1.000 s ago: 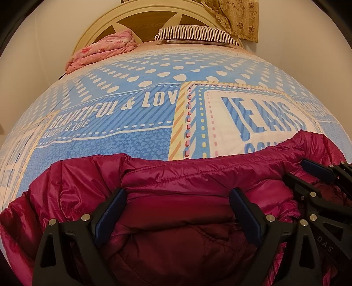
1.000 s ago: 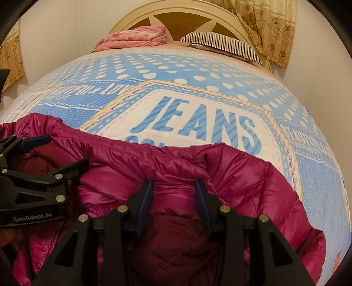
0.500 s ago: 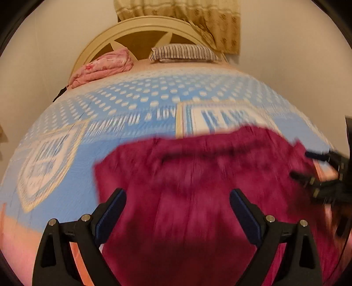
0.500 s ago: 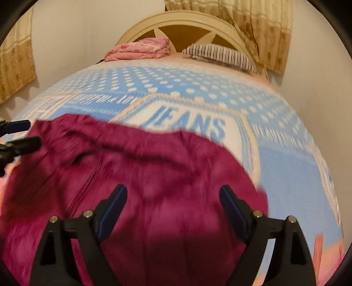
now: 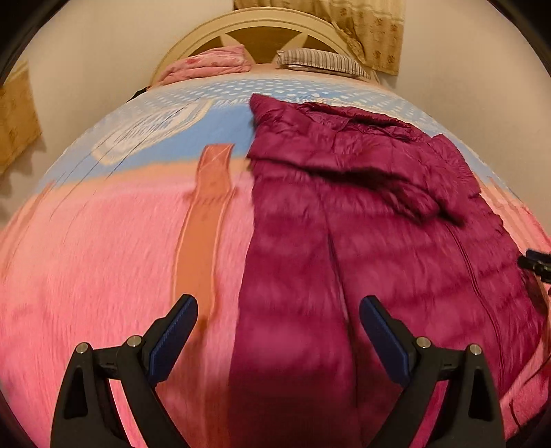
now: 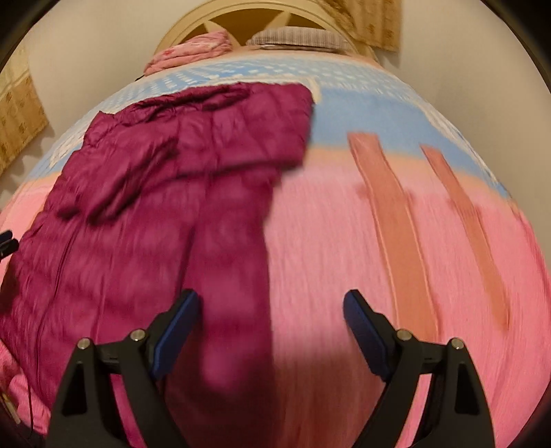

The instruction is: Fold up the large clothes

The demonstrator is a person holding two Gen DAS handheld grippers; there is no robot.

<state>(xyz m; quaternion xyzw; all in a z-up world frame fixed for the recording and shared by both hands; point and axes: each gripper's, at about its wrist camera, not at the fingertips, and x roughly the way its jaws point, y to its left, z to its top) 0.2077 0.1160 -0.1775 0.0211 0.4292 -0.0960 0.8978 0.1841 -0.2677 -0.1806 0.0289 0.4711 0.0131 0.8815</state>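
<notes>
Both hand-held grippers tilt steeply down over the bed. The left gripper (image 5: 277,331), black with blue pads, stands wide open and holds nothing; the near hem of the quilted magenta puffer jacket (image 5: 361,220) lies below and between its fingers, not pinched. The right gripper (image 6: 270,327) has its jaws just as wide, having just been opening, and is likewise empty, its left finger over the jacket's edge and its right finger over the fuzzy pink blanket (image 6: 344,241). The jacket lies spread lengthwise on that blanket, its far end reaching the blue dotted bedspread (image 5: 220,138). Beyond sit a folded pink quilt (image 5: 210,63) and a striped pillow (image 5: 320,62) against the cream headboard (image 5: 255,26).
</notes>
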